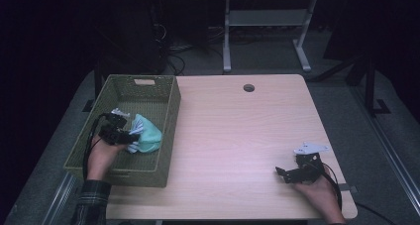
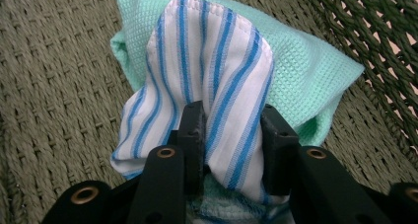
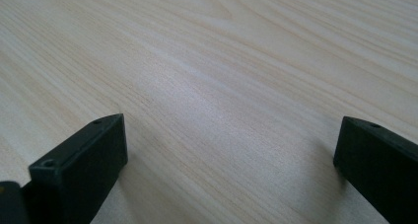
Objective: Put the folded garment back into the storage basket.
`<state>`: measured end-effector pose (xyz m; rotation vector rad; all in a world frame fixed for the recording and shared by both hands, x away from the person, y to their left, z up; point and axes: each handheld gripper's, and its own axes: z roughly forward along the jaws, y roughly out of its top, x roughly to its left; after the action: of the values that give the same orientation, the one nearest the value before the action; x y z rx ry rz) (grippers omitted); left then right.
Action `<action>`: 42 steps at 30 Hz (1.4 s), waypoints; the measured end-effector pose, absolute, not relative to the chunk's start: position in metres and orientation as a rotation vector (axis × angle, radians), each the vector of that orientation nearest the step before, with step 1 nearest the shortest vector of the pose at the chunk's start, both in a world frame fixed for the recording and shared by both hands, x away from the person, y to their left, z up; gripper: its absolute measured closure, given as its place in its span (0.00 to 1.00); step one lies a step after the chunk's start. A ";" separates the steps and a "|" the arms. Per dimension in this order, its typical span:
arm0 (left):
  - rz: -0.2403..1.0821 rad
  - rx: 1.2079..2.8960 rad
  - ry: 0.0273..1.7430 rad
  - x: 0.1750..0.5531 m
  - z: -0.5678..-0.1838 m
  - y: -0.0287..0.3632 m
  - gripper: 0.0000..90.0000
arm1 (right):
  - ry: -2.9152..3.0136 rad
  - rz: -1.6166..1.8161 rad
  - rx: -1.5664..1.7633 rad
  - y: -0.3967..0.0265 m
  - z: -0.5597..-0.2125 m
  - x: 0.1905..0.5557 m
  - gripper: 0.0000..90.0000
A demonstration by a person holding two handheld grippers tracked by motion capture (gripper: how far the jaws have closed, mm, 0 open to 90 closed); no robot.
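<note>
A white cloth with blue stripes (image 2: 207, 61) lies folded on a mint green waffle cloth (image 2: 305, 66) inside a woven olive basket (image 2: 59, 86). My left gripper (image 2: 231, 115) is shut on the near part of the striped cloth, with the fabric bunched between its two black pads. From the high view, my left gripper (image 1: 130, 135) reaches into the basket (image 1: 171, 121) beside the green cloth (image 1: 148, 133). My right gripper (image 1: 282, 173) rests low over the bare table near its front right corner. Its jaws stand wide open in the right gripper view (image 3: 231, 140), with nothing between them.
The pale wooden table (image 1: 237, 131) has a round cable hole (image 1: 248, 87) at its far edge. The basket takes up the table's left side. Beyond the table stand a white desk frame (image 1: 267, 31) and cables on a dark floor.
</note>
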<state>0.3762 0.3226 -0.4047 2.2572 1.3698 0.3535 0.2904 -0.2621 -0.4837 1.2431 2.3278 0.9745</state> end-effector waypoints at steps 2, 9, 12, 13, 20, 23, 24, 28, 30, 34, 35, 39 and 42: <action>0.342 2.267 1.371 0.377 -0.406 0.323 0.73 | 2.328 0.975 1.243 -0.262 -0.484 0.290 0.00; 0.310 2.277 1.403 0.379 -0.409 0.322 0.60 | 2.331 0.975 1.241 -0.262 -0.484 0.290 0.00; 0.305 2.271 1.416 0.380 -0.410 0.323 0.49 | 2.331 0.975 1.241 -0.262 -0.484 0.290 0.00; 0.303 2.278 1.413 0.380 -0.410 0.322 0.46 | 2.331 0.975 1.241 -0.262 -0.484 0.290 0.00; 0.329 2.260 1.402 0.381 -0.410 0.322 0.30 | 2.331 0.975 1.241 -0.262 -0.484 0.290 0.00; 0.338 2.240 1.399 0.381 -0.409 0.322 0.27 | 2.331 0.975 1.241 -0.262 -0.484 0.290 0.00; 0.338 2.240 1.399 0.381 -0.409 0.322 0.24 | 2.331 0.975 1.241 -0.262 -0.484 0.290 0.00; 0.359 2.215 1.384 0.382 -0.407 0.323 0.17 | 2.331 0.975 1.241 -0.262 -0.484 0.290 0.00; 0.372 2.196 1.367 0.381 -0.404 0.324 0.15 | 2.331 0.975 1.241 -0.262 -0.484 0.290 0.00; 0.373 2.163 1.347 0.380 -0.401 0.325 0.15 | 2.331 0.975 1.242 -0.262 -0.484 0.290 0.00; 0.365 2.156 1.329 0.379 -0.399 0.325 0.15 | 2.331 0.976 1.242 -0.262 -0.484 0.290 0.00; 0.361 2.142 1.314 0.378 -0.395 0.324 0.15 | 2.331 0.976 1.242 -0.262 -0.484 0.290 0.00; 0.365 2.133 1.305 0.376 -0.390 0.322 0.15 | 2.331 0.976 1.242 -0.262 -0.484 0.290 0.00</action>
<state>0.3765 0.3216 -0.3902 2.1325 1.3048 0.3647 0.2904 -0.2620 -0.4837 1.2418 2.3308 0.9756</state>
